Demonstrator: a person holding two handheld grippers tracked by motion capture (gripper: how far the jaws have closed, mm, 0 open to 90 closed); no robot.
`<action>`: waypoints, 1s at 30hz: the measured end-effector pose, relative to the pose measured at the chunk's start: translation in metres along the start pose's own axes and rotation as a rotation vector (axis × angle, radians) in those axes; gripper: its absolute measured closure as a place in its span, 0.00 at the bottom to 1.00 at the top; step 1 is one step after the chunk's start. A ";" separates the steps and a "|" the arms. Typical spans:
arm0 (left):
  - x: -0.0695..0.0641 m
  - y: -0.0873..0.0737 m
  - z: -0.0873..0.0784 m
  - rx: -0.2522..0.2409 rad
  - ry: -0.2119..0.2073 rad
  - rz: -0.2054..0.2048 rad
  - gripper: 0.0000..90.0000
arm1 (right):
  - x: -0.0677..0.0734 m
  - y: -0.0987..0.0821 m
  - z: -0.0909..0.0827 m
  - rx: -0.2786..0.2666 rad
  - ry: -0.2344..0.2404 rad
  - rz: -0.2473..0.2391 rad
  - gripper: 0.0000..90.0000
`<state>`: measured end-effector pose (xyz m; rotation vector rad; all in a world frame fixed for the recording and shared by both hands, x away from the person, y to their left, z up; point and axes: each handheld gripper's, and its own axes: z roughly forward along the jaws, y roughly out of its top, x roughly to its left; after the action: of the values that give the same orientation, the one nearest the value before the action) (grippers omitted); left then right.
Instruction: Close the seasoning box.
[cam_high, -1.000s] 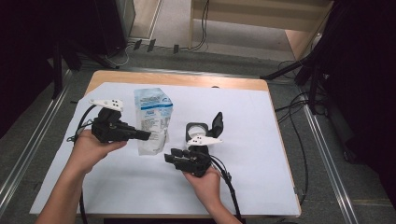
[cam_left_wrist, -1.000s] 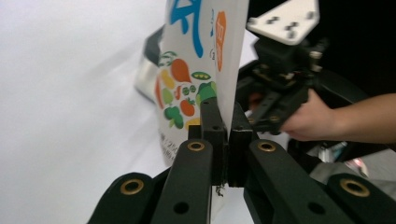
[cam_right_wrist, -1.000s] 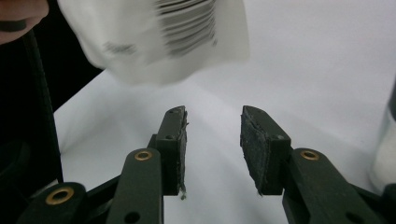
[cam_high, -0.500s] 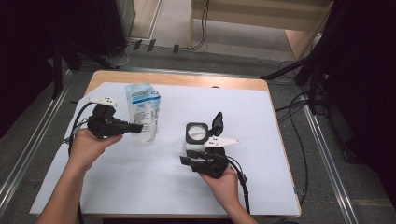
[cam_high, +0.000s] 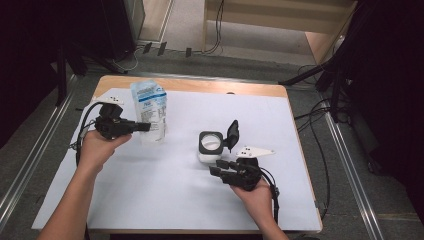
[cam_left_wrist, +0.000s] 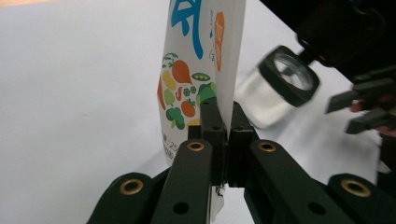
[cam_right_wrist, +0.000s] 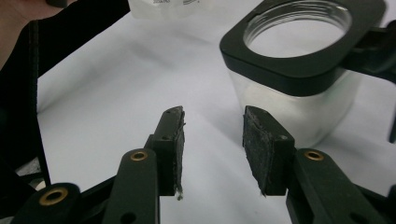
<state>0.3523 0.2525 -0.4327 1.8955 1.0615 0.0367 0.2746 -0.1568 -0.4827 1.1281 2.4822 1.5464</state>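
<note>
A blue and white pouch (cam_high: 149, 106) printed with vegetables (cam_left_wrist: 189, 79) stands upright at the far left of the table. My left gripper (cam_high: 144, 127) is shut on its lower edge (cam_left_wrist: 223, 122), thin film pinched between the pads. A clear square jar (cam_high: 210, 146) with a black rim and its flip lid (cam_high: 233, 134) standing open sits mid-table. My right gripper (cam_high: 217, 168) hovers just in front of the jar, open, with nothing between its pads (cam_right_wrist: 212, 125); the jar (cam_right_wrist: 299, 70) is ahead and to the right of them.
A white sheet (cam_high: 165, 195) covers the wooden table (cam_high: 200, 86), whose edges drop off on all sides. Cables and dark stands lie on the floor behind and to the right. In the left gripper view the jar (cam_left_wrist: 280, 88) and the right gripper (cam_left_wrist: 357, 109) show beyond the pouch.
My left gripper has carried the pouch left and toward the far edge. My right hand has shifted right, ending in front of the jar.
</note>
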 end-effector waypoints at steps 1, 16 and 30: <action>0.002 0.001 0.001 -0.002 0.008 0.001 1.00 | -0.002 0.000 -0.002 0.003 -0.002 0.005 0.66; 0.022 -0.011 0.030 0.014 0.111 0.029 1.00 | -0.016 -0.006 -0.008 -0.006 -0.036 0.032 0.67; 0.024 -0.031 0.027 0.017 0.088 0.008 0.96 | -0.023 -0.007 -0.009 -0.011 -0.054 0.040 0.67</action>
<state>0.3590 0.2554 -0.4797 1.9289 1.1162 0.1170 0.2849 -0.1786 -0.4915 1.2091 2.4290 1.5156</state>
